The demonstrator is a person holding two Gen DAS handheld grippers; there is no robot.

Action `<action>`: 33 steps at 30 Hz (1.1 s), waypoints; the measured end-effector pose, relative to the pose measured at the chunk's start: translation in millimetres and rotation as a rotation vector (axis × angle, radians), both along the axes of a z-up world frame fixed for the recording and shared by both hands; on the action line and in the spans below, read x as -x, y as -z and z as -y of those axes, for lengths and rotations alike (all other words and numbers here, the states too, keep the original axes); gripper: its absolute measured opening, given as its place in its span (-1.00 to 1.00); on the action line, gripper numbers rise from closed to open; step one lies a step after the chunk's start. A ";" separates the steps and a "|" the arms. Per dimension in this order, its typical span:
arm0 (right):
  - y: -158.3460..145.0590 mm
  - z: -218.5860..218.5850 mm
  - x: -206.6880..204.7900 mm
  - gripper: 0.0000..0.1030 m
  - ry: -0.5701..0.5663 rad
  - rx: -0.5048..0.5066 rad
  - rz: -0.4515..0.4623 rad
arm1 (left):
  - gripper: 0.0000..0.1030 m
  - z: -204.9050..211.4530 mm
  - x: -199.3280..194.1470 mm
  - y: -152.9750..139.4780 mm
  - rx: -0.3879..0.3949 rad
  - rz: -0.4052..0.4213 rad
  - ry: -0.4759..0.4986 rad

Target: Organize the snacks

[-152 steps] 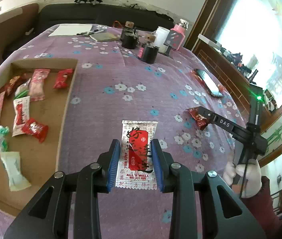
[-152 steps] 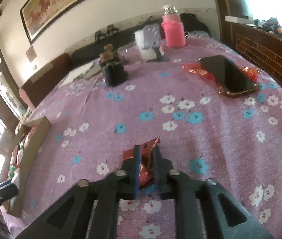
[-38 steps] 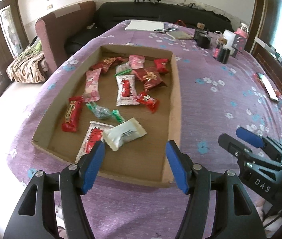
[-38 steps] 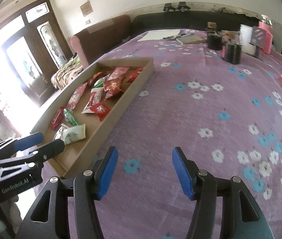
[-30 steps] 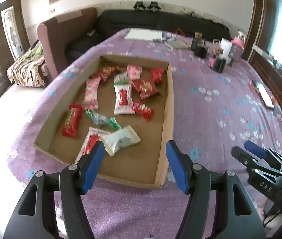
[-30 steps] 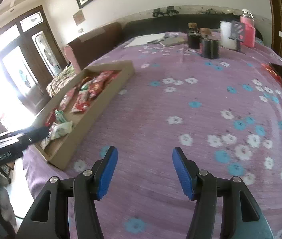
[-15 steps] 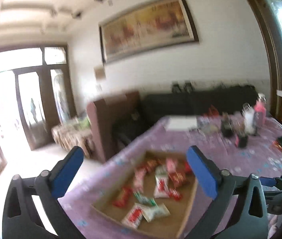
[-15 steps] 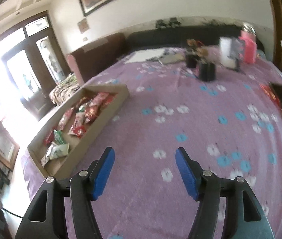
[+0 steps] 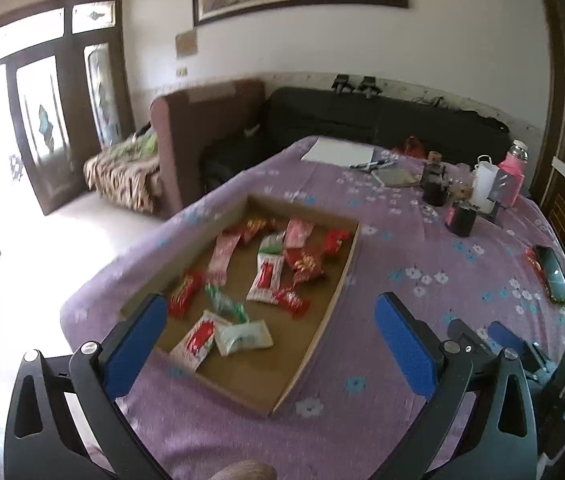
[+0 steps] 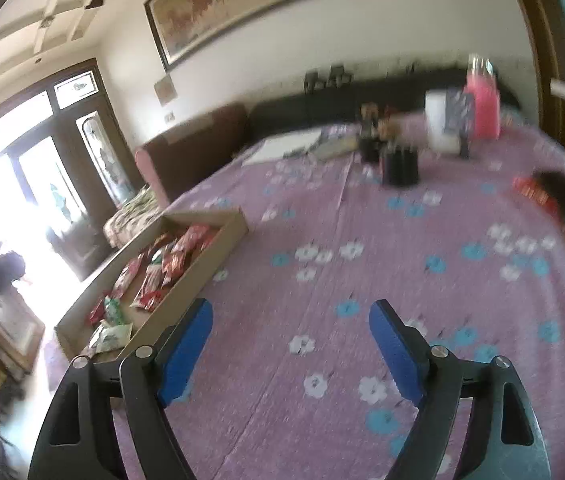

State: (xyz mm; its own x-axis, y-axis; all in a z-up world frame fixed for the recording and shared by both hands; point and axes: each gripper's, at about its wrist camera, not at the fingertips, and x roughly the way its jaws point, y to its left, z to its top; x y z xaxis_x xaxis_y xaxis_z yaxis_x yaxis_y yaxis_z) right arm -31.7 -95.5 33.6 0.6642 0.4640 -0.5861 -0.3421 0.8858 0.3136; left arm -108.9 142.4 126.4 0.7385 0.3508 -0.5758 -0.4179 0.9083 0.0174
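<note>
A shallow cardboard tray [image 9: 344,276] lies on the purple flowered tablecloth and holds several wrapped snacks [image 9: 266,276], red, pink, white and green. My left gripper [image 9: 270,320] hangs above the tray's near end, wide open and holding nothing. In the right wrist view the same tray [image 10: 206,256] sits at the left. My right gripper [image 10: 290,324] is over bare cloth to the tray's right; its jaws are opening and nothing is between them. A part of the right gripper [image 9: 498,340] shows at the lower right of the left wrist view.
A phone [image 9: 554,274] with red wrappers [image 10: 530,192] beside it lies near the table's right edge. Dark cups [image 9: 460,220], a white container [image 9: 484,186], a pink bottle [image 9: 512,176] and papers [image 9: 338,154] stand at the far end. A sofa [image 9: 382,124] is behind.
Both grippers have opened wider and drawn back from the table. The left one tipped up towards the room, then back down onto the tray. The right one swung to the right.
</note>
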 end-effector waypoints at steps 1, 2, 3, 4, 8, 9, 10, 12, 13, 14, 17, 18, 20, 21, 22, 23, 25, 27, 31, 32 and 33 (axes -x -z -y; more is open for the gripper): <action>1.7 -2.0 -0.6 0.61 -0.013 0.001 -0.012 | 1.00 -3.6 0.4 -0.7 0.007 -0.005 -0.005; 1.6 -3.7 0.6 0.61 -0.027 -0.001 -0.013 | 1.00 -3.9 1.3 1.9 0.013 -0.006 -0.006; 1.1 -5.2 2.4 0.61 -0.035 -0.002 -0.010 | 1.00 -8.8 1.6 2.8 0.028 -0.008 -0.008; -1.0 -7.5 5.8 0.61 -0.047 0.000 0.004 | 1.00 -11.3 1.4 5.2 0.042 -0.014 -0.006; -6.0 -21.0 21.7 0.61 -0.080 0.050 0.065 | 1.00 -13.8 10.2 21.1 0.117 -0.052 0.030; -6.8 -26.9 26.5 0.61 -0.094 0.074 0.084 | 1.00 -15.4 9.4 24.2 0.127 -0.060 0.037; -7.1 -33.2 31.2 0.61 -0.117 0.095 0.099 | 1.00 -19.3 9.9 28.3 0.144 -0.072 0.045; -5.9 -44.5 38.6 0.61 -0.161 0.135 0.101 | 1.00 -25.2 9.4 34.6 0.161 -0.087 0.047; -4.1 -50.2 42.3 0.61 -0.176 0.164 0.093 | 1.00 -28.6 9.5 36.7 0.170 -0.090 0.048; -2.7 -54.4 46.0 0.61 -0.188 0.190 0.087 | 1.00 -33.3 10.2 39.4 0.181 -0.091 0.048; -0.7 -63.6 60.5 0.61 -0.208 0.247 0.069 | 1.00 -46.0 9.7 48.6 0.217 -0.101 0.039; -0.5 -66.7 63.8 0.61 -0.215 0.255 0.059 | 1.00 -49.4 8.7 50.9 0.227 -0.104 0.039; -1.6 -73.7 69.9 0.61 -0.224 0.281 0.056 | 1.00 -56.0 8.2 57.1 0.247 -0.116 0.036; -2.8 -78.4 72.4 0.61 -0.228 0.301 0.059 | 1.00 -59.0 7.9 59.6 0.257 -0.120 0.037; -3.6 -83.5 75.3 0.61 -0.234 0.321 0.063 | 1.00 -62.0 7.9 62.0 0.265 -0.125 0.036; -4.4 -86.6 77.1 0.61 -0.237 0.333 0.066 | 1.00 -64.5 7.7 63.1 0.269 -0.129 0.035; -5.5 -98.3 79.5 0.61 -0.242 0.364 0.065 | 1.00 -69.9 8.1 68.1 0.289 -0.138 0.039; -5.7 -109.0 79.9 0.61 -0.240 0.394 0.057 | 1.00 -74.7 8.9 71.2 0.297 -0.144 0.039; -4.5 -129.8 78.4 0.61 -0.219 0.446 0.048 | 1.00 -85.1 10.4 76.6 0.311 -0.152 0.037; -4.0 -133.0 77.8 0.61 -0.218 0.454 0.047 | 1.00 -88.1 11.3 77.8 0.318 -0.153 0.036; -3.0 -138.0 77.6 0.61 -0.218 0.465 0.046 | 1.00 -91.7 12.3 79.5 0.326 -0.155 0.034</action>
